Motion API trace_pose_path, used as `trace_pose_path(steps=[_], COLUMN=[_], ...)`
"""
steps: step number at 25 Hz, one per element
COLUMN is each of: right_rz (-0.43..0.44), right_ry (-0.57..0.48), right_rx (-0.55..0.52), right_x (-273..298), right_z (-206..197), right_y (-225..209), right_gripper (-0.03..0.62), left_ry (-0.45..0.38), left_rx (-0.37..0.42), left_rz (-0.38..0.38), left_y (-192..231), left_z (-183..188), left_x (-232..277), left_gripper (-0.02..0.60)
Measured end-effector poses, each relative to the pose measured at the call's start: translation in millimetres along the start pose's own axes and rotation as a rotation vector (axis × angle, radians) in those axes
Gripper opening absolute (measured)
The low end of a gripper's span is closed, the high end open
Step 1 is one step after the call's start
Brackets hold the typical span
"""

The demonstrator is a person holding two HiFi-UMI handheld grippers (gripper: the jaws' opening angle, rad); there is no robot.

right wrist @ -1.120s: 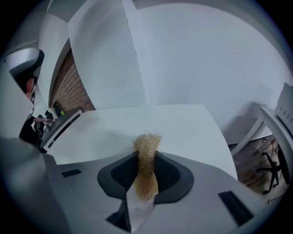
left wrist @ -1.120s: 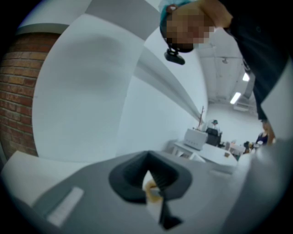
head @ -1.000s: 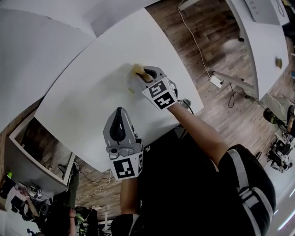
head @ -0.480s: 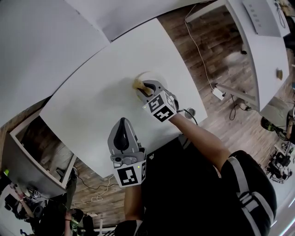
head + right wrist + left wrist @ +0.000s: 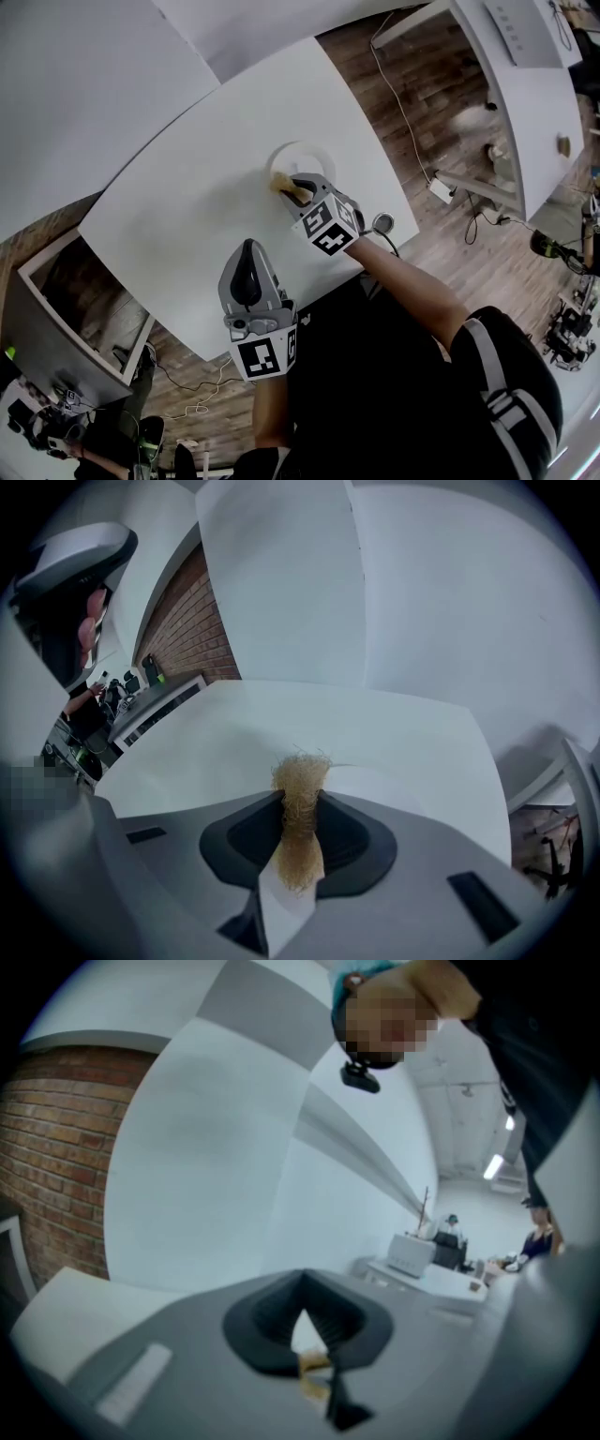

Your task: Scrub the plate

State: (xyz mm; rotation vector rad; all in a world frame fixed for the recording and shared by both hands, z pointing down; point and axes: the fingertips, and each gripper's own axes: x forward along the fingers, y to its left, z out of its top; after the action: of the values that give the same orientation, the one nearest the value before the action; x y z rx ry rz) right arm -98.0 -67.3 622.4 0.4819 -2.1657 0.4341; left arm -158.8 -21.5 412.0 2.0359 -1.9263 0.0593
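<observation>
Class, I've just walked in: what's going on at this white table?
A person holds a gripper in each hand. The right gripper is shut on a tan fibrous scrubber, held at the near edge of a white plate on the white table. The left gripper is shut on nothing and hangs back near the table's front edge.

Soft, even overhead light is washing the white surface point(image 5: 187, 216) nearly flat in the head view, leaving only faint shadows. Fisheye distortion is bending every edge, and dark vignetting is ringing both gripper views. The left gripper view is looking hazy and soft, with ceiling strip lights point(image 5: 492, 1166) glaring at right, while the scrubber point(image 5: 300, 808) fibres are showing crisp in the right gripper view.
</observation>
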Motion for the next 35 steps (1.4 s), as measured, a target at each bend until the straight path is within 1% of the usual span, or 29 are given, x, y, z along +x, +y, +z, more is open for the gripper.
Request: trace_pose_path(steps=[9, 14, 23, 35], right_rz=[0.014, 0.014, 0.027, 0.036], right_ry=[0.014, 0.015, 0.005, -0.006], right_rx=[-0.011, -0.005, -0.009, 0.004], right_x=[-15.9, -18.8, -17.5, -11.7], right_z=[-25.0, -32.9, -26.3, -19.3], right_y=[19.1, 17.1, -6.2, -53.0], right_gripper=[0.081, 0.081, 0.081, 0.081], left_ry=[-0.013, -0.015, 0.007, 0.019], left_rx=[0.002, 0.002, -0.007, -0.008], left_rz=[-0.004, 0.002, 0.009, 0.011], left_y=[-11.9, -17.8, -29.4, -48.0], left_z=[-4.7, -6.9, -11.2, -10.1], left_x=[-18.5, -22.3, -8.1, 22.8], left_gripper=[0.002, 0.002, 0.002, 0.002])
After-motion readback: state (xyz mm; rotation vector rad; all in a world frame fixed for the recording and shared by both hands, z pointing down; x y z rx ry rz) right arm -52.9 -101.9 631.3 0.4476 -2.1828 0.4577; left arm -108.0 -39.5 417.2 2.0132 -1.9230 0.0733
